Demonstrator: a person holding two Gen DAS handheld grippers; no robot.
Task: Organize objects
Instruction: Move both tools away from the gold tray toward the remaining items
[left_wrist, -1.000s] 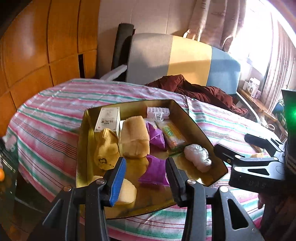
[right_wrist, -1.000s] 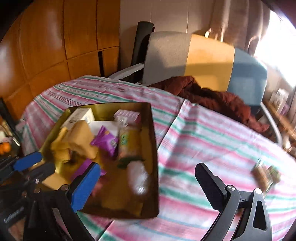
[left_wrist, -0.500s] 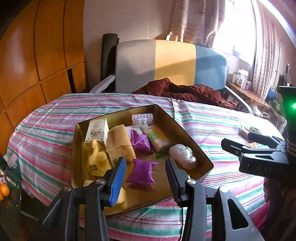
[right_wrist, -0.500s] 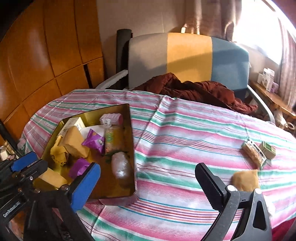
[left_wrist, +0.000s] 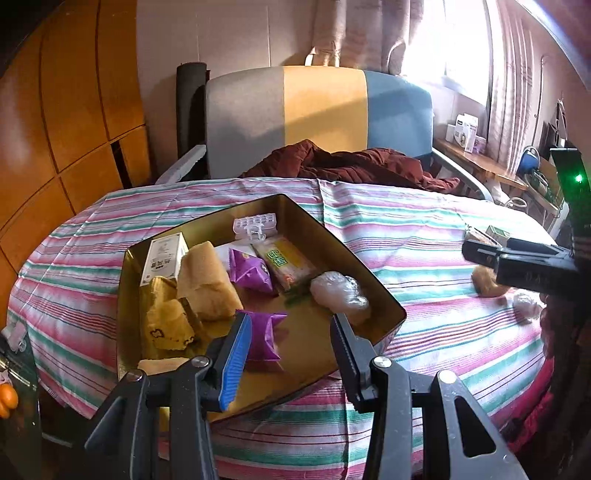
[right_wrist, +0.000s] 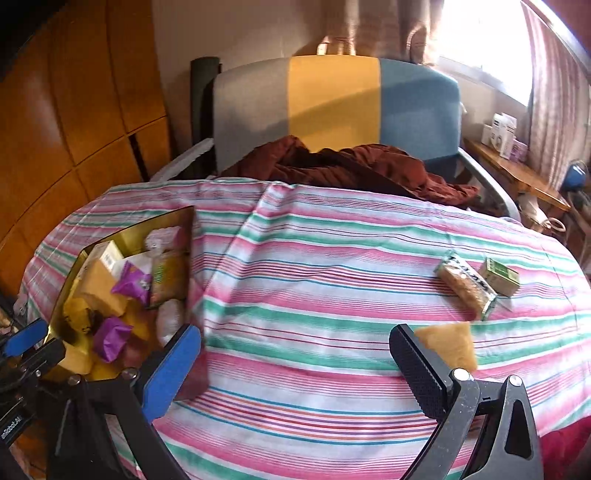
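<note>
A gold tray (left_wrist: 354, 258) on the striped tablecloth holds several snacks: purple packets (left_wrist: 251, 275), yellow cakes (left_wrist: 207, 284), a white box (left_wrist: 162, 258), a green-label packet (left_wrist: 286, 264) and a white wrapped lump (left_wrist: 338, 293). My left gripper (left_wrist: 291, 343) is open and empty over the tray's near edge. My right gripper (right_wrist: 295, 354) is open and empty above the cloth. A yellow cake (right_wrist: 450, 343) lies just beyond its right finger. A snack bar (right_wrist: 465, 290) and a small green box (right_wrist: 498, 277) lie farther right. The tray also shows in the right wrist view (right_wrist: 133, 236).
A grey, yellow and blue chair (left_wrist: 317, 122) with a dark red garment (left_wrist: 351, 166) stands behind the table. Wooden panels (left_wrist: 66, 110) line the left wall. A side shelf with boxes (left_wrist: 465, 134) is at the right. The table edge drops off close to me.
Both grippers have pulled back and swung right. The right wrist view now shows the loose cake, bar and box. Both stay open and empty.
</note>
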